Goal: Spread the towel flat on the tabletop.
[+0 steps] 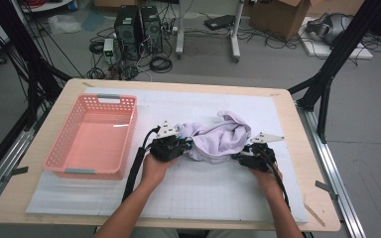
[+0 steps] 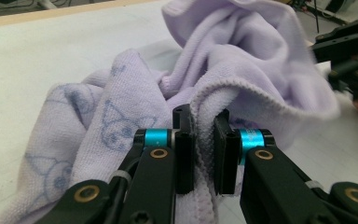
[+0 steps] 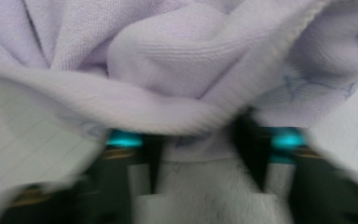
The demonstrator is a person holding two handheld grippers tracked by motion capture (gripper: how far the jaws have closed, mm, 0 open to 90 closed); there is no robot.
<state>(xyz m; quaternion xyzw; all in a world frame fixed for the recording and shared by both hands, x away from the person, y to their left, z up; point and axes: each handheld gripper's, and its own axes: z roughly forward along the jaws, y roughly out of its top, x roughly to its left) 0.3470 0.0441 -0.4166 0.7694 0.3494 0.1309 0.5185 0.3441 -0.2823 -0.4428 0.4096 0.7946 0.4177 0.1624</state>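
A lavender towel (image 1: 218, 139) with a faint blue cat print lies bunched in the middle of the white mat. My left gripper (image 1: 187, 145) sits at its left side. In the left gripper view the left gripper (image 2: 204, 154) is shut on a hemmed fold of the towel (image 2: 242, 60). My right gripper (image 1: 238, 157) is at the towel's lower right corner. In the blurred right gripper view the right gripper (image 3: 200, 158) has a thick fold of towel (image 3: 168, 60) between and over its jaws. The blur hides whether the pads press on it.
A pink plastic basket (image 1: 67, 171) stands on the left part of the mat (image 1: 203, 193), a hand's width from the left gripper. The wooden table edge (image 1: 307, 148) runs past the mat on the right. Computer towers, cables and boxes sit on the floor beyond.
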